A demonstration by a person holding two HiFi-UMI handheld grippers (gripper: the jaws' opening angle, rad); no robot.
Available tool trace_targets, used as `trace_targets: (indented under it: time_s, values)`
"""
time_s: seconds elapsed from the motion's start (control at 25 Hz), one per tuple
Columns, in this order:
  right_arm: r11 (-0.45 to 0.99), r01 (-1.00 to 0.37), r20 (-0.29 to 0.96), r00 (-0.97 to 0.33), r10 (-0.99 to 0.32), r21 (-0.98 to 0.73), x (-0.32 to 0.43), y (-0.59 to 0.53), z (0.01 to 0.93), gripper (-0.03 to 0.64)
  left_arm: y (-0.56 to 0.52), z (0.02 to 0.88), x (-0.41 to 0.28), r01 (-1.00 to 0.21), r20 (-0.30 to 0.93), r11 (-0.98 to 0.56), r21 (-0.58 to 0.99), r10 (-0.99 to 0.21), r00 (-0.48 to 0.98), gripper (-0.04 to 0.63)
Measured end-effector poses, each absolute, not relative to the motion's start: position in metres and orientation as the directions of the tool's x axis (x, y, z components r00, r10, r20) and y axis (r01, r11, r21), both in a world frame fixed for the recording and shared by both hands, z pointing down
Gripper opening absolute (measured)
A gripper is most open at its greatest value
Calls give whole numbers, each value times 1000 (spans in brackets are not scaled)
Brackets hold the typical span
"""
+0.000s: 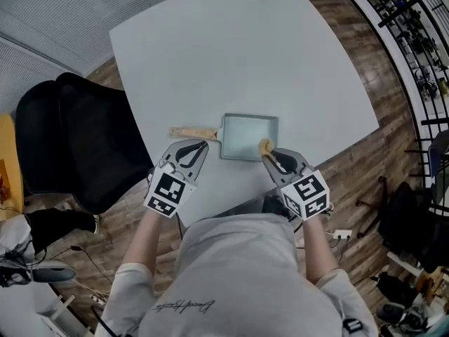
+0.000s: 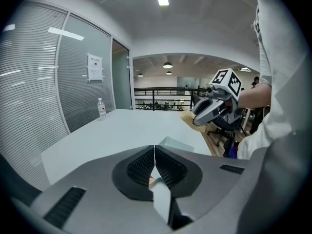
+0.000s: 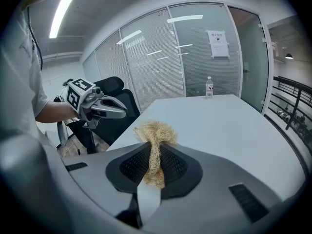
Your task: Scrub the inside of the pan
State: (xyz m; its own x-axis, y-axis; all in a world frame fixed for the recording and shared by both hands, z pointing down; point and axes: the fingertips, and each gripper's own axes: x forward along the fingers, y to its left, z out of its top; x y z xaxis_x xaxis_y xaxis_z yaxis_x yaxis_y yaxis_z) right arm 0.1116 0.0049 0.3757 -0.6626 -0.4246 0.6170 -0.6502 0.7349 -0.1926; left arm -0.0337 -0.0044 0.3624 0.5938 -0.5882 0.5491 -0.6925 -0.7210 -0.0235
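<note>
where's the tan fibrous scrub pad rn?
The tan fibrous scrub pad is pinched in the right gripper, at the near right corner of the square grey wooden-handled pan on the white table, head view.

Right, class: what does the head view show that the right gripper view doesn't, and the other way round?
Only the head view: the pan and its wooden handle. Only the right gripper view: a posted notice and a ceiling light. Both: the table, the black chair, the left tool, and the scrubber gripped in the right tool.
</note>
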Motion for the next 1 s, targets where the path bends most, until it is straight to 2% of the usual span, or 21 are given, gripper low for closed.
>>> trace_targets:
  time_s: [0.32,0.52,0.72,1.0]
  values:
    - [754,-633,653,-649,-390,-179,108,-5,391,67,-8,413,-50,-570,708,-820,-46,-429,561,15]
    - [767,-612,672,-652,-351,-193,101,-9,394,67,-14,426,-57,-468,777,-880,-83,-351,522,84]
    - [791,-588,704,-632,-323,-166,92,-13,414,67,-18,458,-62,-307,849,-942,-132,-267,456,158]
    - [809,-565,732,-619,-285,-162,85,-17,425,67,-19,495,-62,-140,922,-988,-70,-118,369,221]
